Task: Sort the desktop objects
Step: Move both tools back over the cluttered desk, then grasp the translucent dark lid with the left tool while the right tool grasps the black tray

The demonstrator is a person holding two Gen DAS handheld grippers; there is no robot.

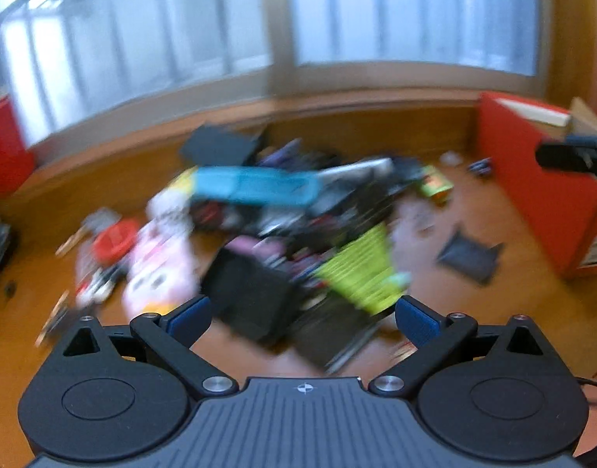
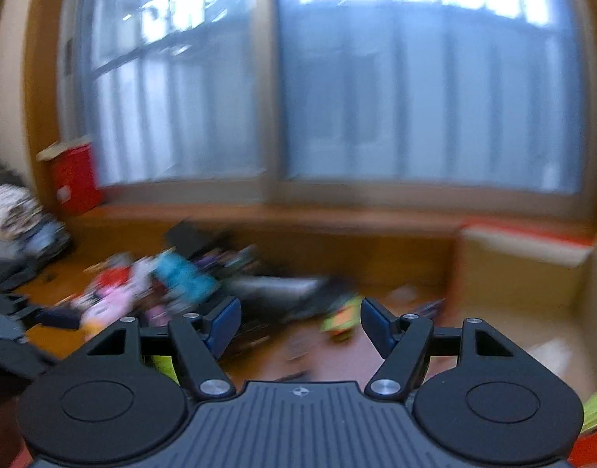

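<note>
A blurred heap of mixed desktop objects (image 1: 283, 226) lies on the wooden desk (image 1: 493, 312). It holds a teal case (image 1: 255, 186), a lime-green packet (image 1: 361, 273), a pink plush item (image 1: 158, 269), a red round item (image 1: 113, 240) and a black box (image 1: 251, 296). My left gripper (image 1: 302, 318) is open and empty, above the near side of the heap. My right gripper (image 2: 300, 325) is open and empty, held higher and further back; the heap (image 2: 189, 284) shows low in its view. The right gripper (image 1: 571, 156) also shows at the right edge of the left wrist view.
An open red box (image 1: 540, 179) stands at the right of the desk, also in the right wrist view (image 2: 524, 269). A second red box (image 2: 74, 179) stands at the far left by the window. A small green can (image 1: 435, 185) and a dark flat pouch (image 1: 470, 255) lie beside the heap.
</note>
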